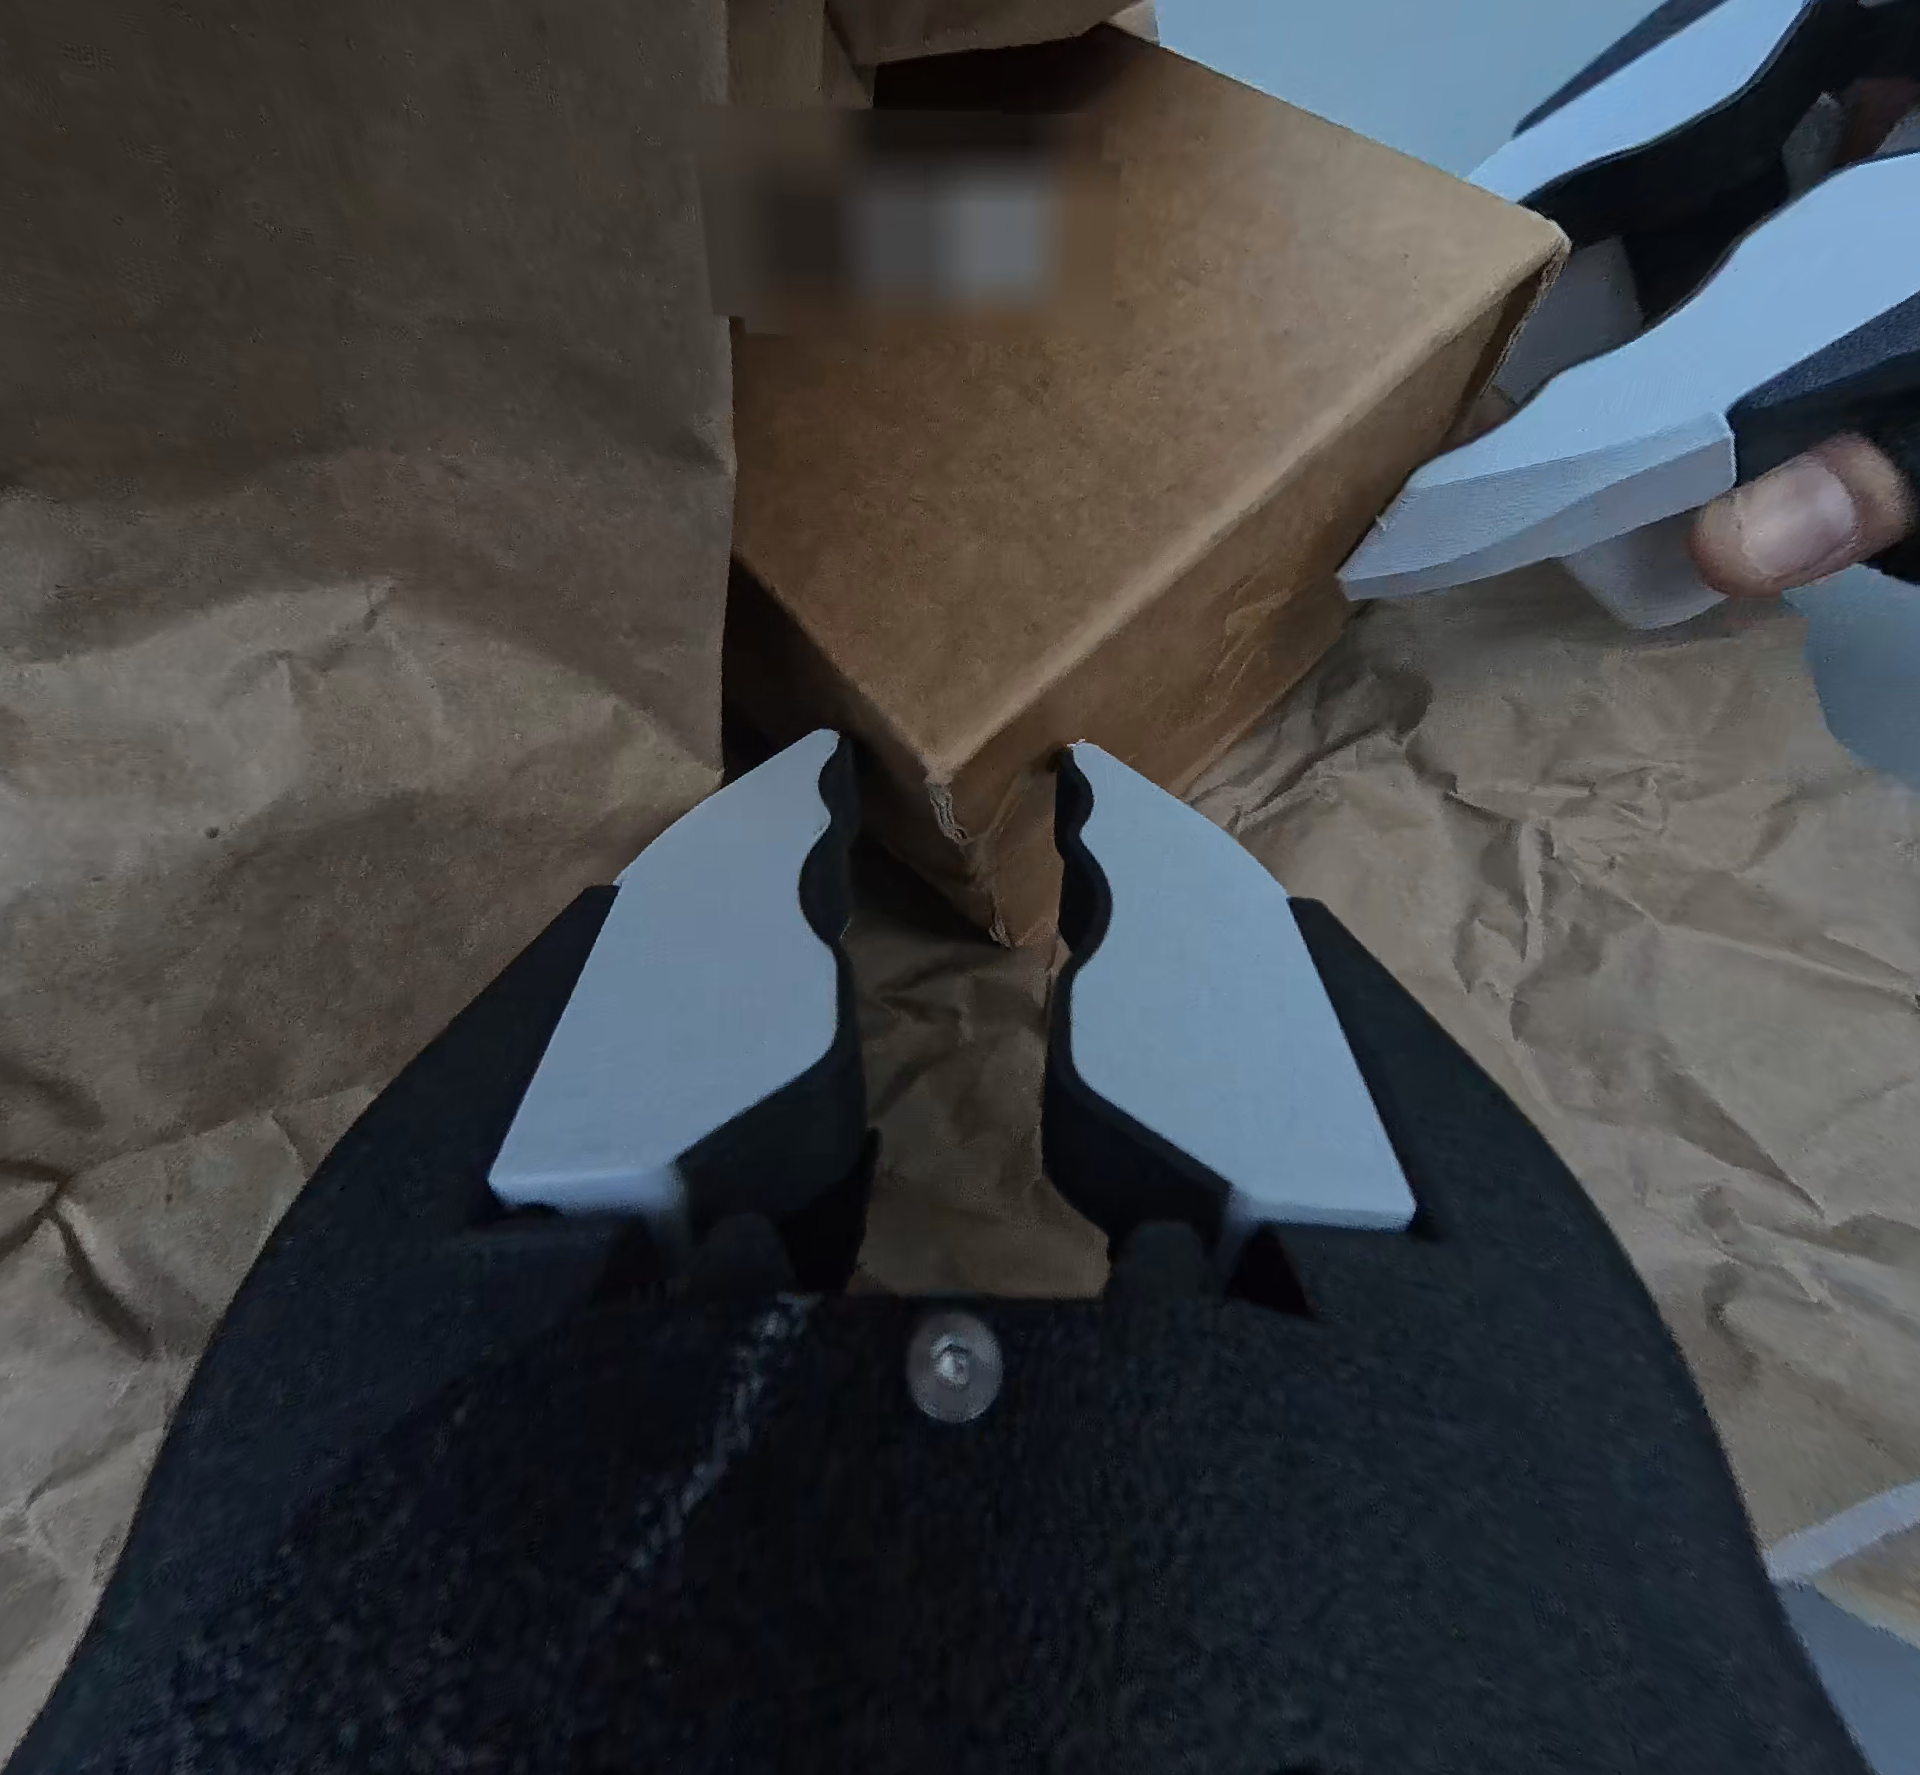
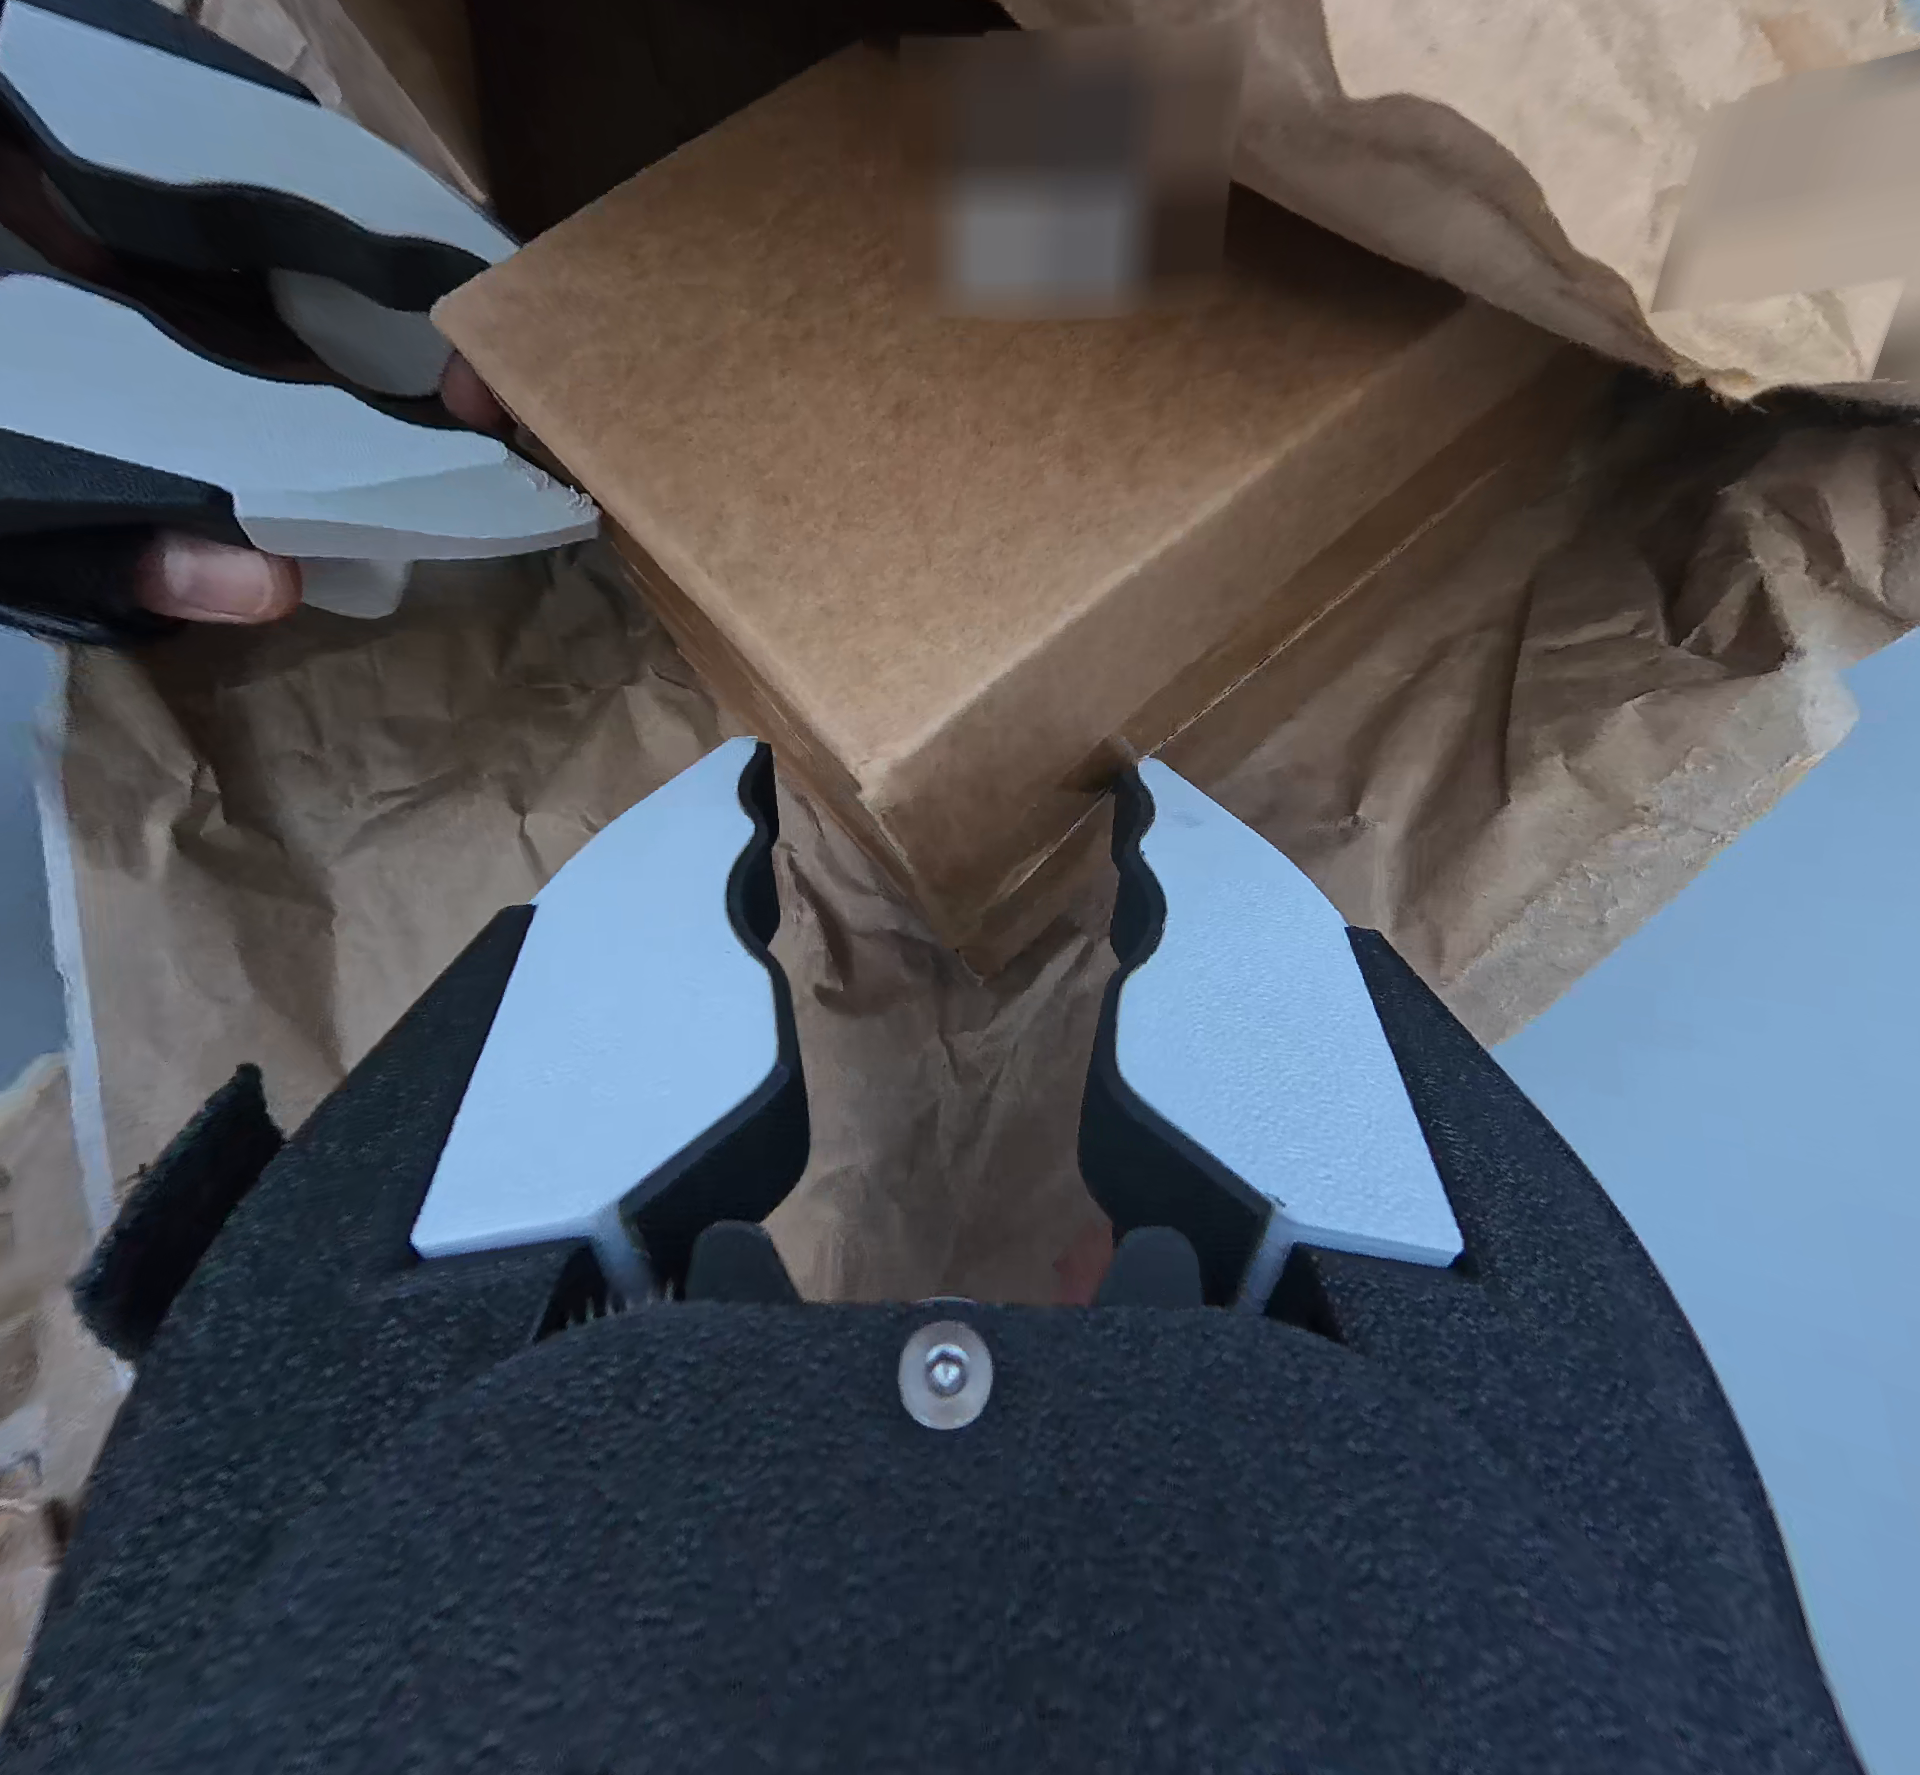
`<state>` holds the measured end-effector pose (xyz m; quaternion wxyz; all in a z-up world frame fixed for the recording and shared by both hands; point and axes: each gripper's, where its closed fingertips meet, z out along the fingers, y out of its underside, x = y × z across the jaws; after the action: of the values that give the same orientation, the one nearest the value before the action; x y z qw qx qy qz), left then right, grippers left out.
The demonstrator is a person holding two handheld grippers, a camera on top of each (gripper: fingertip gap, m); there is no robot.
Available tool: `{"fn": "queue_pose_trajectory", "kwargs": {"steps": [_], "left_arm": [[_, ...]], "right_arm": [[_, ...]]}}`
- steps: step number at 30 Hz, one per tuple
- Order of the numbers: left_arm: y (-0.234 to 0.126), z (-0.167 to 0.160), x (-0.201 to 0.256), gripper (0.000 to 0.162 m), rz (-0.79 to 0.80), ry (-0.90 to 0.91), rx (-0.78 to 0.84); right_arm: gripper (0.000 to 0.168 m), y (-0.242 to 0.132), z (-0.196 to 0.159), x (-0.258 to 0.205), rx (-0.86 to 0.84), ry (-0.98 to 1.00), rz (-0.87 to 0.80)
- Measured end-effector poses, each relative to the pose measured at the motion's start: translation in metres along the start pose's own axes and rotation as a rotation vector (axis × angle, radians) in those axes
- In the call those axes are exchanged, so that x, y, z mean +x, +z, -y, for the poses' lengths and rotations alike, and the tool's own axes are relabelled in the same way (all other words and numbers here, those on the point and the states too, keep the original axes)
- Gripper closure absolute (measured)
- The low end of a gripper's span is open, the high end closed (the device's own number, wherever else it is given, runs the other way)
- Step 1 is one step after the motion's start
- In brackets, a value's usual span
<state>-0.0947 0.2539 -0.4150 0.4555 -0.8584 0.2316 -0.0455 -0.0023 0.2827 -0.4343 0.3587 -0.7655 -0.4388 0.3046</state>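
Cardboard, plain brown: the box [image 1: 1091, 478] lies half inside a crumpled paper bag [image 1: 343, 375], its near corners sticking out of the bag's mouth onto the lower flap. It looks stiff and matte, probably light, with one dented corner; the faces should not slip, and the firm corners and edges seem the best places to hold. The left hand-held gripper [image 1: 951, 754] stands open, its jaws straddling the dented corner without clamping. The right hand-held gripper [image 2: 940, 769] is likewise open around the opposite corner. Bag and box rest on a pale surface [image 2: 1714, 1050].
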Motion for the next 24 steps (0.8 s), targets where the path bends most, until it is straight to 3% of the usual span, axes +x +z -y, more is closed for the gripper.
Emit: {"fn": "queue_pose_trajectory", "kwargs": {"steps": [8, 12, 15, 19, 24], "left_arm": [[-0.047, 0.085, -0.045, 0.127, -0.052, -0.191, 0.158], [-0.072, 0.122, -0.069, 0.127, -0.092, -0.292, 0.145], [-0.091, 0.120, -0.075, 0.129, -0.075, -0.238, 0.068], [-0.124, 0.104, -0.082, 0.129, -0.072, -0.389, 0.002], [-0.120, 0.071, -0.091, 0.125, -0.063, -0.445, -0.045]], "right_arm": [[0.107, -0.022, 0.072, -0.022, 0.081, 0.020, 0.027], [0.107, -0.032, 0.110, -0.046, 0.147, 0.182, 0.146], [0.107, -0.031, 0.115, -0.068, 0.130, 0.222, 0.159], [0.120, -0.037, 0.117, -0.112, 0.069, 0.230, 0.231], [0.103, -0.016, 0.106, -0.130, -0.025, 0.218, 0.228]]}}
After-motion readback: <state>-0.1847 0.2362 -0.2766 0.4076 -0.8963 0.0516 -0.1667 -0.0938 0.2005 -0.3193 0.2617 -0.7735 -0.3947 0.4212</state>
